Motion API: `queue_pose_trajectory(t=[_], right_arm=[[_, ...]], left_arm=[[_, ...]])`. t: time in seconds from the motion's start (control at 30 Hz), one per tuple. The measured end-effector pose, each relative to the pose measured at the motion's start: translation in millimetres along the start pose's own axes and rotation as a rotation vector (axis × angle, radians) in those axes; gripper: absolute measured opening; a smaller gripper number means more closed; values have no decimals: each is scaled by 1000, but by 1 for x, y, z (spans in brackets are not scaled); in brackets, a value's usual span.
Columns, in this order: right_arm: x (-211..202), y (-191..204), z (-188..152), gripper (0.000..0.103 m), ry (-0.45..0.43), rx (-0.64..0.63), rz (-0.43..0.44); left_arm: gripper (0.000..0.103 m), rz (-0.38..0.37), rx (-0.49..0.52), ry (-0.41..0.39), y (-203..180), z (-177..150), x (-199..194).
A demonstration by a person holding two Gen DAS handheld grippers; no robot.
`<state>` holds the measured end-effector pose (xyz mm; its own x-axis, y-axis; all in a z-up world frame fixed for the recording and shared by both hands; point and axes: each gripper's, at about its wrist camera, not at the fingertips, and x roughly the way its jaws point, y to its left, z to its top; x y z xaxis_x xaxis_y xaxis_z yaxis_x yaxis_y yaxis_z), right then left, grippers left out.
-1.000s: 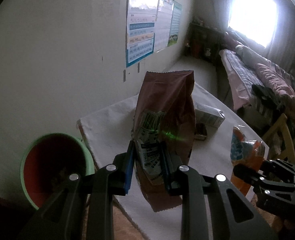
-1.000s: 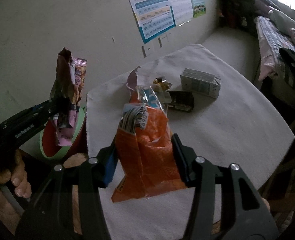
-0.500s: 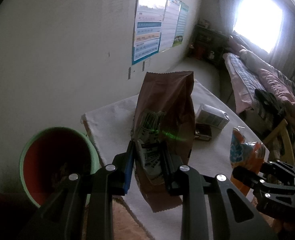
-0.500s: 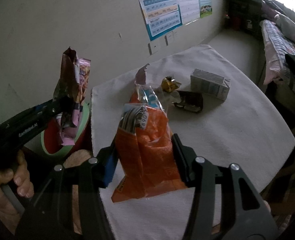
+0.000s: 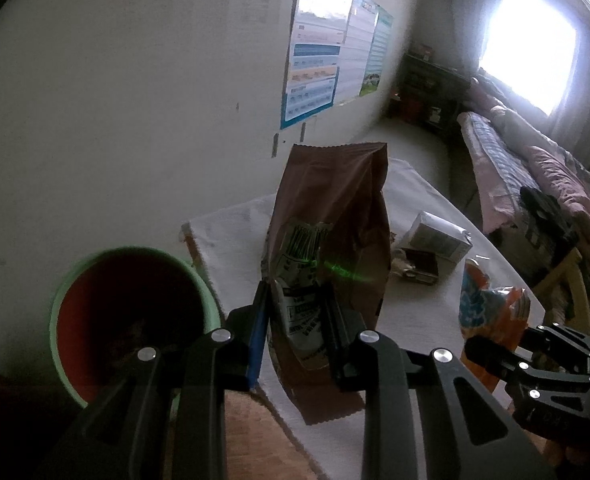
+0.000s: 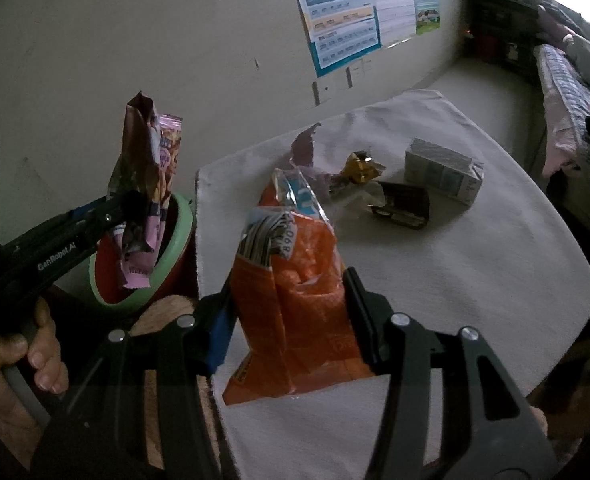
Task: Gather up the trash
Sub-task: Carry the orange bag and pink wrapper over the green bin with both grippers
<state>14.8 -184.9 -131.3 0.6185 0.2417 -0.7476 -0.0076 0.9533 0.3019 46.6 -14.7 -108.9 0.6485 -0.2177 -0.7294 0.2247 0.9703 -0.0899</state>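
Brown packet [image 5: 331, 240] is being gripped by the left gripper [image 5: 295, 332] and brought nearer the bin [image 5: 135, 312]; orange packet [image 6: 295, 292] is being clamped by the right gripper [image 6: 291, 320], so disposal is judged imminent.

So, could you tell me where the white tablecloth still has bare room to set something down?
The white tablecloth is bare along its right side and near edge, right of the orange snack bag and below the small grey carton. It is crowded mid-table: the carton, a dark brown wrapper and a gold wrapper cluster there.
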Motion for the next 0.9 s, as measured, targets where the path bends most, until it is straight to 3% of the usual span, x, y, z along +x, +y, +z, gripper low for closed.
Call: queue_pose_trajectory(t=[0.6,0.9], right_arm=[[21,30,5,50,43,-52,41],[48,70,15,50,70,-102,113]], left_arm=[[24,59,-55,43,43,-14,7],[24,197,-168,95,112,-33,22]])
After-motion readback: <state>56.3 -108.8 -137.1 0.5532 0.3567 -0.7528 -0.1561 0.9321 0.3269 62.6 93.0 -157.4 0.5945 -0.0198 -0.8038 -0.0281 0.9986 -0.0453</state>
